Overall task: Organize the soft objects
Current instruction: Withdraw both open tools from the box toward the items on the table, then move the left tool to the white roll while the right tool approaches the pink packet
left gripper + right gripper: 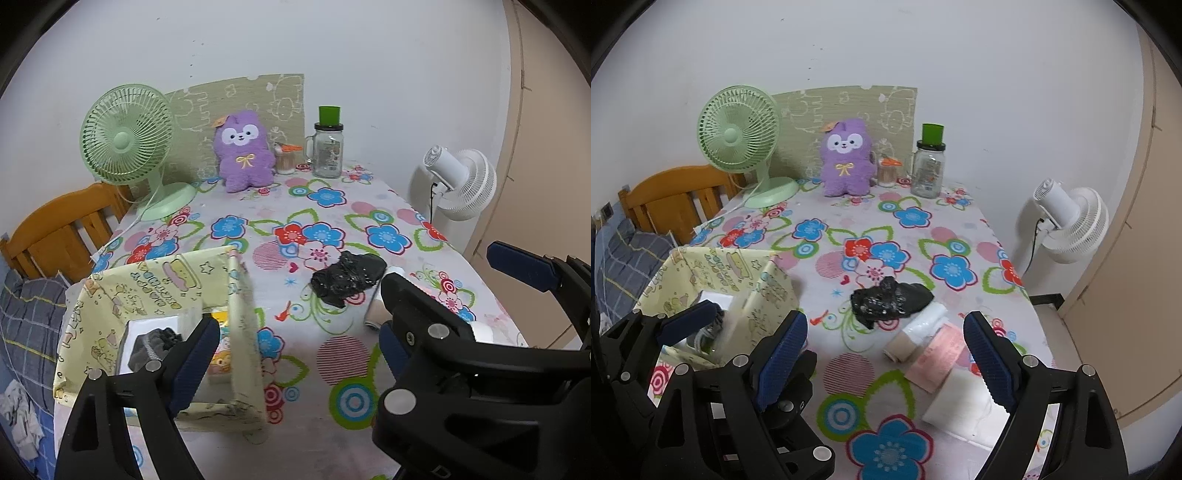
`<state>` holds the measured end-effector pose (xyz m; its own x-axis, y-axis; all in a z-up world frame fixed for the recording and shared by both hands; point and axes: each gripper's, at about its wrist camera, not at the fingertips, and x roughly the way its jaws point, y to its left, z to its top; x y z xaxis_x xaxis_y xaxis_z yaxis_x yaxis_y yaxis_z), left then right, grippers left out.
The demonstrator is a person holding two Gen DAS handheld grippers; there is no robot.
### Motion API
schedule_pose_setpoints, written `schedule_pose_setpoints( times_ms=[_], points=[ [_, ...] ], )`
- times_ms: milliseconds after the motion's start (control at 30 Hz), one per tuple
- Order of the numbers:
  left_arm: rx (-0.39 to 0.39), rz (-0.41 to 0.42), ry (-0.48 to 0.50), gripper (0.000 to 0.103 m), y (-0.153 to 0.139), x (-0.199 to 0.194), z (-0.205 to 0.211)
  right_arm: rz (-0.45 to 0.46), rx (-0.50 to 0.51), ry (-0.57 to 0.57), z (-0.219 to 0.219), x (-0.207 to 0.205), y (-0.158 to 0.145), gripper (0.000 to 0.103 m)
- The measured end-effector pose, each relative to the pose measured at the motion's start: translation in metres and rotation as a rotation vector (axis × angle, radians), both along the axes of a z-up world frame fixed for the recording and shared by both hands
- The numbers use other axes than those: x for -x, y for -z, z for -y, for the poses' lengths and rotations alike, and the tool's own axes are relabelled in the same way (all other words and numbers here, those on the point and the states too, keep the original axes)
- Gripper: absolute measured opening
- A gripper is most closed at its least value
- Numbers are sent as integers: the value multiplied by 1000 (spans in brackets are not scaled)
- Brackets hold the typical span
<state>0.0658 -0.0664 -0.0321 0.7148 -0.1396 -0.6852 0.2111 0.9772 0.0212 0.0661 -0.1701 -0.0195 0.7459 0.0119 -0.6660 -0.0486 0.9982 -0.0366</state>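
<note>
A: Left wrist view: the left claw (295,350) is spread wide and holds nothing. Its left finger hangs over the open yellow fabric bin (236,332), which stands at seven o'clock on the flowered desk (325,206).

B: What lies inside the bin?

A: A grey and black bundle of cloth (155,345) against a white liner, and a yellow packet at the inner wall. I cannot tell more of either.

B: And the loose soft things?

A: A crumpled black plastic bag (345,278) near the middle of the desk, at about four o'clock from the bin. Just beside it, toward four o'clock, a beige roll (375,312) shows between the fingers.

B: Right wrist view, then?

A: The right claw (884,358) is also wide apart and empty. Between its fingers lie the beige roll (899,347), a clear plastic bag (929,317) touching the black one (890,301), a pink sheet (938,360) and a folded white cloth (960,402) at five o'clock. The left claw (738,325) shows at eight o'clock, over the bin (768,291).

B: The far edge?

A: At twelve o'clock a purple plush toy (846,158) sits upright, with a green desk fan (738,136) at ten o'clock and a glass jar with a green cap (929,166) at one o'clock. A white floor fan (1071,225) stands off the desk at three o'clock.
</note>
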Motion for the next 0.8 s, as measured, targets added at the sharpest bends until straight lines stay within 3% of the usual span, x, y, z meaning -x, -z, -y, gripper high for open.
schedule_pose_setpoints(
  times_ms=[800],
  points=[
    [-16,-17,80,91,23,-2,60,-25,-25,56,59,0,26,89]
  ],
)
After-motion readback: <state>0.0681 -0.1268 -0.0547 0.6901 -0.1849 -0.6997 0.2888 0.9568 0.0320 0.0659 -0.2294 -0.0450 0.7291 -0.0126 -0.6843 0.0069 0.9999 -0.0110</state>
